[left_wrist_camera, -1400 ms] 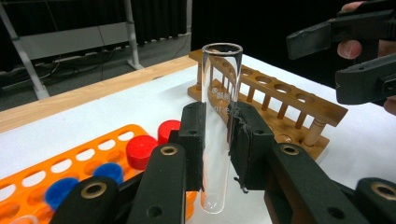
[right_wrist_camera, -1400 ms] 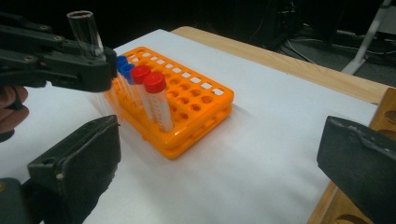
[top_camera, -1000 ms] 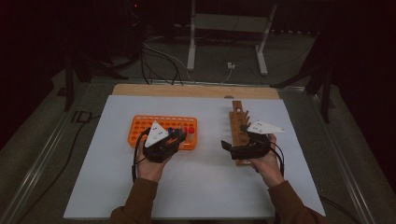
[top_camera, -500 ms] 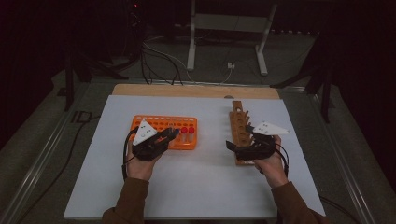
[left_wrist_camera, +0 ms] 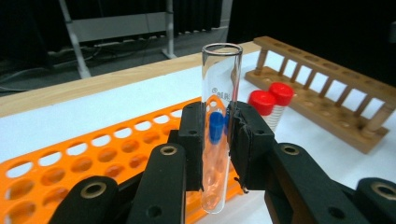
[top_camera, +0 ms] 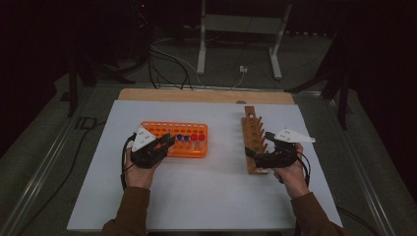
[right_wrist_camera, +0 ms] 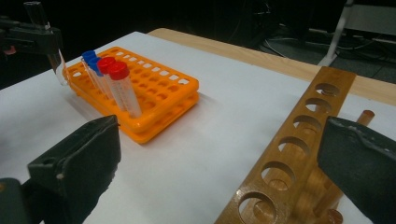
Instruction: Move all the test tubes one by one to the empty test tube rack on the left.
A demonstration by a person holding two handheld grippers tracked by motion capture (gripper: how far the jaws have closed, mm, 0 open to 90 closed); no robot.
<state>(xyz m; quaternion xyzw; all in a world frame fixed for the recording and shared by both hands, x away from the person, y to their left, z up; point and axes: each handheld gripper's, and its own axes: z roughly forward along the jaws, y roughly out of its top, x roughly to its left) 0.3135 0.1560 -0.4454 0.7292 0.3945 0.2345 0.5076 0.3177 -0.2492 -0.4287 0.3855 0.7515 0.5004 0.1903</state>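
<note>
My left gripper (left_wrist_camera: 218,140) is shut on a clear, uncapped glass test tube (left_wrist_camera: 219,93), held upright just over the near edge of the orange tube rack (left_wrist_camera: 93,154). In the high view the left gripper (top_camera: 166,142) sits at the orange rack's (top_camera: 162,129) front left. Two blue-capped tubes (right_wrist_camera: 91,58) and two red-capped tubes (right_wrist_camera: 116,77) stand in that rack. The right gripper (right_wrist_camera: 219,168) is open, its jaws spread wide at the near end of the wooden tube rack (right_wrist_camera: 299,140), whose holes look empty. From above, the right gripper (top_camera: 254,157) lies against the wooden rack (top_camera: 252,128).
A white sheet (top_camera: 216,196) covers the table, with a bare wooden strip (top_camera: 206,96) along its far edge. Cables and a metal stand (top_camera: 236,29) lie on the dark floor beyond. White sheet separates the two racks.
The left hand has drifted leftward along the orange rack's front with the glass tube still in its jaws. The right hand has stayed by the wooden rack.
</note>
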